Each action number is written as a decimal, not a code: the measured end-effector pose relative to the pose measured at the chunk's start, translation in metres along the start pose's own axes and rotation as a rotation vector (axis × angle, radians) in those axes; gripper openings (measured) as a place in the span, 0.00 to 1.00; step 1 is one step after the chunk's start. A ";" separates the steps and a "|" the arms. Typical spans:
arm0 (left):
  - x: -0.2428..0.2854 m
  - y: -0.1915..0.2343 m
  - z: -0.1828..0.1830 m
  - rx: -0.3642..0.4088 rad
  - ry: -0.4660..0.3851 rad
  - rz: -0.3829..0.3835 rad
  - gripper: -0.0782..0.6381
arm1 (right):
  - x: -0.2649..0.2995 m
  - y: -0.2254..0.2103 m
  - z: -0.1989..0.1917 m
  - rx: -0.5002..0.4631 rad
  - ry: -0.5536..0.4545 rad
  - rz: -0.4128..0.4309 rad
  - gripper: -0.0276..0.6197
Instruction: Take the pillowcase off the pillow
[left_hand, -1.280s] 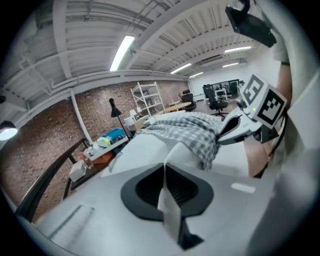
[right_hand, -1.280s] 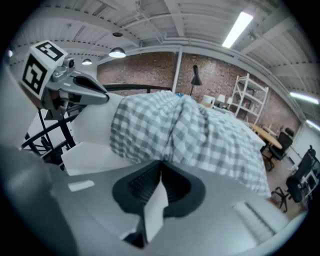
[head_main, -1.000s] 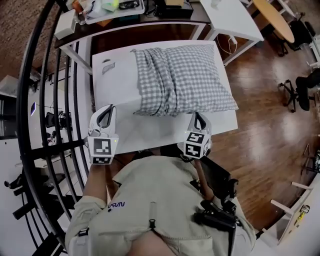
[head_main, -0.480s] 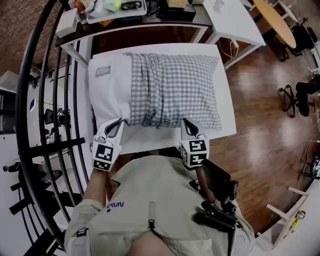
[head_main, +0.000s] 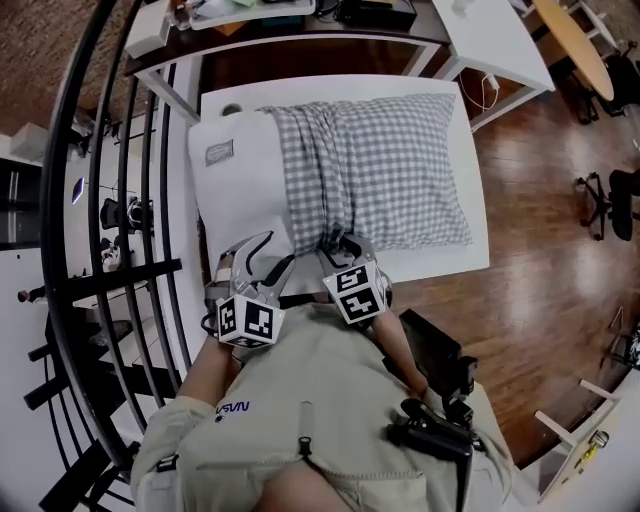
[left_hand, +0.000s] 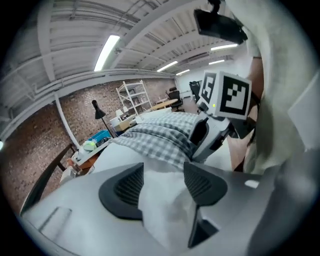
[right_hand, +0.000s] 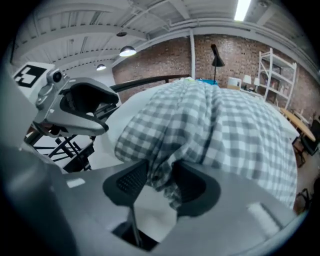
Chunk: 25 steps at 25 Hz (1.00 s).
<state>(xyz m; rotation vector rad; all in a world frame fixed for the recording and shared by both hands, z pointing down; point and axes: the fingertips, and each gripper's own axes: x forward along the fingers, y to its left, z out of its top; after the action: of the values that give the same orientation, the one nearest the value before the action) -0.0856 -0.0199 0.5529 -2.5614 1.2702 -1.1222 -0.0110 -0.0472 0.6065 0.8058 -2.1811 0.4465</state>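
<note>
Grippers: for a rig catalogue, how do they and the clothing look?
The left gripper and right gripper are light grey with dark ribbed pads, each bearing a black-and-white marker cube; their jaws have just been opening, fabric between. Beige shirt.
</note>
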 end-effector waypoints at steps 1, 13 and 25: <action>0.008 -0.005 -0.007 0.024 0.040 -0.007 0.47 | 0.000 -0.001 -0.003 -0.019 0.010 -0.022 0.31; 0.015 0.024 -0.017 -0.014 0.055 0.014 0.13 | -0.022 -0.027 -0.001 -0.062 -0.005 -0.144 0.07; 0.000 0.050 -0.012 -0.199 -0.015 0.039 0.13 | -0.051 -0.102 -0.020 -0.076 0.024 -0.389 0.07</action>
<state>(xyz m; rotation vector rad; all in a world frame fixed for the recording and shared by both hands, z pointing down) -0.1267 -0.0503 0.5439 -2.6632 1.4919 -1.0152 0.0943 -0.0917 0.5870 1.1439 -1.9434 0.1750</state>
